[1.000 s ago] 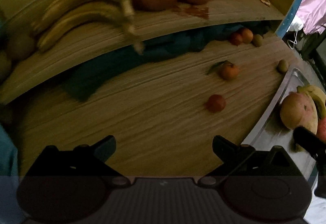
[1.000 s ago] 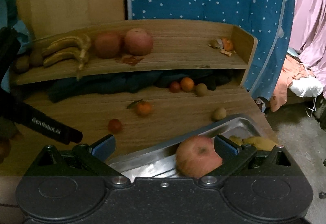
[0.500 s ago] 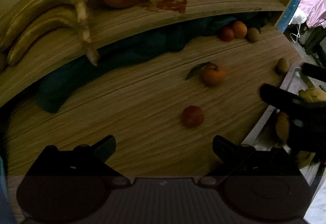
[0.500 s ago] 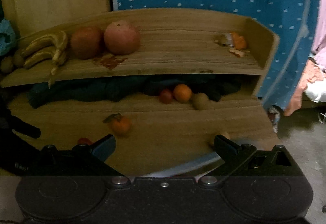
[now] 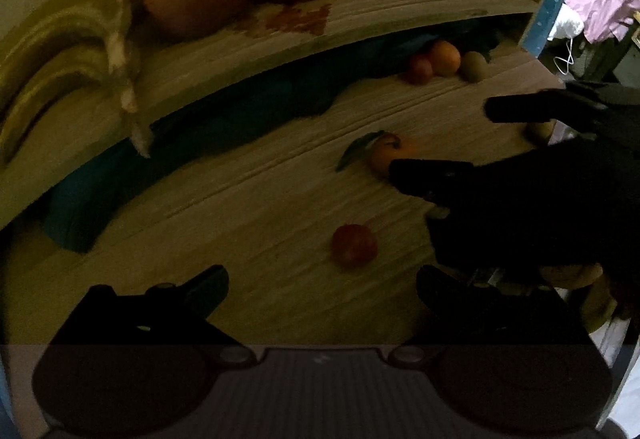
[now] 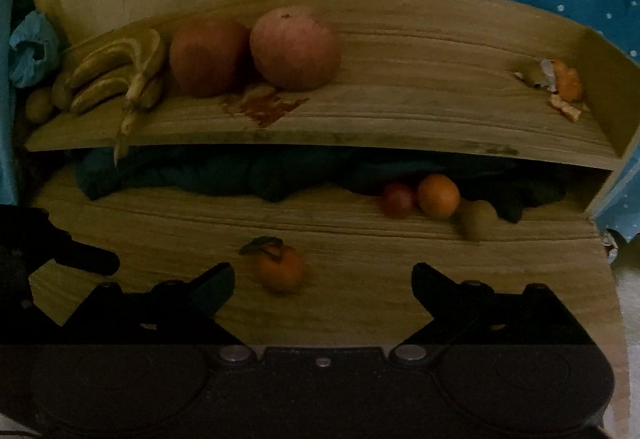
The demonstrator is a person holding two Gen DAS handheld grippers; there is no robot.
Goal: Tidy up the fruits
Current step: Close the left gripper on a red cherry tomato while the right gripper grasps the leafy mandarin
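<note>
The light is dim and both views are murky, so small fruit read mostly as colour. The left gripper (image 5: 322,279) holds its jaws wide apart with nothing between them, over the wooden desk top (image 5: 240,239). A small red round fruit (image 5: 354,244) lies on the desk just ahead of it, at about 1 o'clock. Further at 1 o'clock sits the orange mandarin with a green leaf (image 5: 386,155), partly covered by the black right gripper (image 5: 460,143), which enters from 3 o'clock and blocks most of that side of the left wrist view; a small brownish fruit (image 5: 540,130) peeks out between its fingers.

In the right wrist view the right gripper (image 6: 323,285) also has its jaws wide apart and empty, with the mandarin (image 6: 279,268) lying on the desk between the fingertips, slightly toward 11 o'clock.

On the raised wooden shelf (image 6: 400,111) at 12 o'clock stand two large reddish apples (image 6: 256,53) touching each other, a bunch of yellow bananas (image 6: 120,79) at 10 o'clock with its stem hanging over the shelf edge, and orange peel scraps (image 6: 560,85) at 2 o'clock. Under the shelf, dark blue cloth (image 6: 240,175) fills the gap; against it sit a red fruit, an orange and a blurred brownish fruit (image 6: 436,201), touching in a row. The shelf's left end is cut off by the frame.
</note>
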